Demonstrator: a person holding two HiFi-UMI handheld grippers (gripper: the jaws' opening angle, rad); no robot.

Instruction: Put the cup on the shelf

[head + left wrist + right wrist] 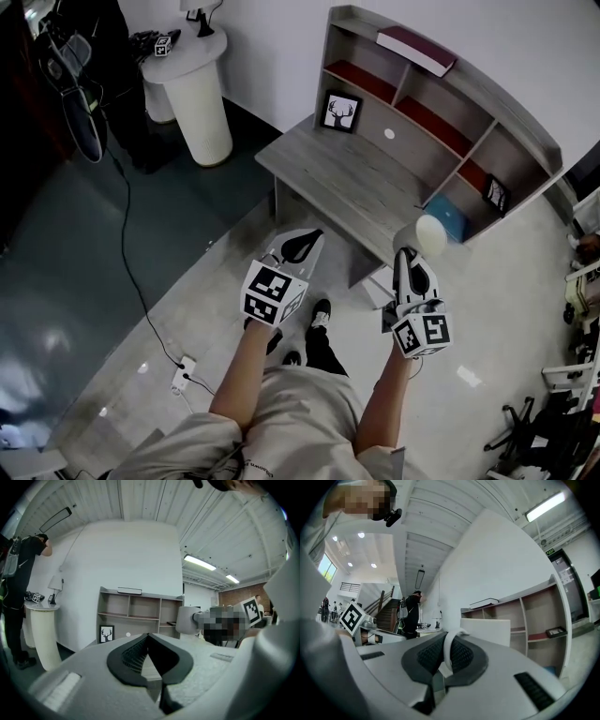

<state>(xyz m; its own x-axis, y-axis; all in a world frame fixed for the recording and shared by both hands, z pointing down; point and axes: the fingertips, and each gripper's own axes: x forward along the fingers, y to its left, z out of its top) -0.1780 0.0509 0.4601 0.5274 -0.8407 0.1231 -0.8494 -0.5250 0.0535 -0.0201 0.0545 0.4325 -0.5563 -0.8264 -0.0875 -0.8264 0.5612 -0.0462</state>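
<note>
A white cup [424, 234] hangs over the right front corner of the grey desk [347, 183], with my right gripper [410, 258] shut on its handle. In the right gripper view the handle [449, 648] is pinched between the black pads, and the cup body [485, 631] stands just beyond them. The wooden shelf [441, 103] rises at the back of the desk and also shows as the shelf [534, 616] ahead. My left gripper [302, 246] hovers at the desk's front edge, shut and empty. From it I see the cup [186, 620] to the right.
A deer picture [341, 111] leans at the shelf's left foot, and a book [415, 47] lies on top. A blue box [448, 220] and a small frame [495, 194] sit at the right end. A white pedestal [192, 89] stands left, with a cable [131, 272] across the floor.
</note>
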